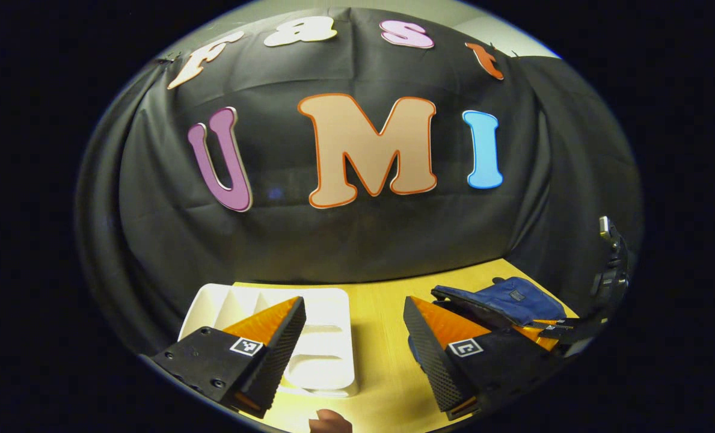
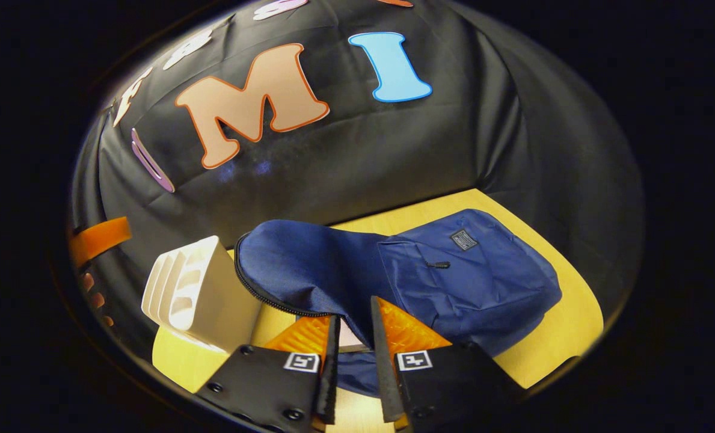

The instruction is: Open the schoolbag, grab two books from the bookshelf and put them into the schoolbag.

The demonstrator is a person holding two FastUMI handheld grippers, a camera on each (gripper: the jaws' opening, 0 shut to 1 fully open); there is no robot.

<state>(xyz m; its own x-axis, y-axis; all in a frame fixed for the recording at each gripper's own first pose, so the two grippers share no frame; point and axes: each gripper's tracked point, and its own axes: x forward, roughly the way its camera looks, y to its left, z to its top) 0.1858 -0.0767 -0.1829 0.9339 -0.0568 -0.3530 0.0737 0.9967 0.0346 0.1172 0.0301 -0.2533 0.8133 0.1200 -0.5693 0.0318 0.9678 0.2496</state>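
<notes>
The schoolbag (image 2: pixel 465 282) lies flat on the yellow table (image 2: pixel 561 337) directly ahead of the right gripper (image 2: pixel 352 361), its zipped flap (image 2: pixel 297 270) folded back over the gripper's fingertips. Between those 2 fingers sits a thin pale edge, perhaps a book (image 2: pixel 351 340), touching the bag's mouth; the jaws stand nearly together, but whether both press on it I cannot tell. Just left of these jaws stands the white bookshelf (image 2: pixel 204 291), its slots facing left.

In the left gripper view, the left gripper (image 1: pixel 354 340) is spread wide with nothing between its fingers. Behind its left finger lies the white bookshelf (image 1: pixel 327 337); behind its right finger lies the blue schoolbag (image 1: pixel 507 300), with the other gripper (image 1: pixel 610 282) farther right.
</notes>
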